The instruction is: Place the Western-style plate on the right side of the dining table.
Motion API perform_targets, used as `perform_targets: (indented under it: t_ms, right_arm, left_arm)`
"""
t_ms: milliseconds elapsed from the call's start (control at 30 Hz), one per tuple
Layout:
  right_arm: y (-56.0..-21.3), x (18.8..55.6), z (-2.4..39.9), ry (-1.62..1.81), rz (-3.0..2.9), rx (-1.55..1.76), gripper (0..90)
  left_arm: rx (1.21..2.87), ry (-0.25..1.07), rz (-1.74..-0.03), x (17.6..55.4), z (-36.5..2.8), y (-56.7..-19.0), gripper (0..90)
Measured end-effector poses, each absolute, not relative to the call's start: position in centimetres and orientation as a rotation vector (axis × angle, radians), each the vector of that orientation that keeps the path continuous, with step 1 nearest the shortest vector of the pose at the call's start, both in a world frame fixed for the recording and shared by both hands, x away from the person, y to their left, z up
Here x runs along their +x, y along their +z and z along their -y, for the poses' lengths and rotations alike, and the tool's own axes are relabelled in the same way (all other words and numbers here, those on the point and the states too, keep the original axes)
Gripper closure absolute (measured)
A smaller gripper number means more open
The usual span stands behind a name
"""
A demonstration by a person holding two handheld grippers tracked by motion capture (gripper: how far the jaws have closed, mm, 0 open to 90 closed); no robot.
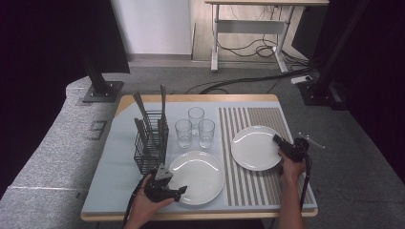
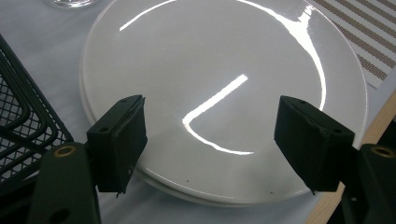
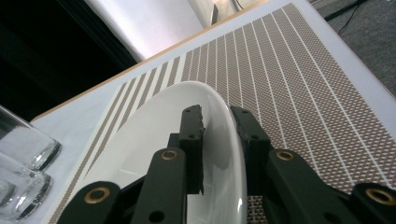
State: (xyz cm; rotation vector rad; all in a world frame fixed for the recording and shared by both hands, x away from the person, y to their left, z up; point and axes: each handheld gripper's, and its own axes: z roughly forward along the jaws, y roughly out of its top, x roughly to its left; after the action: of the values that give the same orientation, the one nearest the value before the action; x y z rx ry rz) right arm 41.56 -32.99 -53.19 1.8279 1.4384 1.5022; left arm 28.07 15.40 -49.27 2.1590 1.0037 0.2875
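My right tool (image 1: pixel 278 140) straddles the rim of the white plate (image 1: pixel 253 147) on the striped placemat (image 1: pixel 248 191) toward the bench's right edge. One jaw is over the rim and one under, but I see a sliver of gap, so I wouldn't call it a pinch. My left tool (image 2: pixel 210 135) is spread wide over the second plate (image 2: pixel 219 70) at the front edge, touching nothing. My guess: it's waiting its turn. Wire cutlery basket (image 1: pixel 150 143) and three glasses (image 1: pixel 195 126) stand farther back, clear of the plates.
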Motion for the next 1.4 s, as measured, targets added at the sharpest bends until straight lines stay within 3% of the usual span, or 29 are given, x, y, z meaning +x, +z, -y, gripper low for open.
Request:
perform_targets:
  t_ms: [900,1400]
  right_arm:
    - [-53.6,42.4,33.0,1.416,-1.52,1.885,68.7]
    - [-53.0,43.6,33.1,1.418,-1.557,1.855,70.9]
  left_arm:
    - [2.171,0.283,-0.994,28.0,-15.3,-49.3,25.5]
    - [2.17,0.281,-0.997,28.0,-15.3,-49.3,25.6]
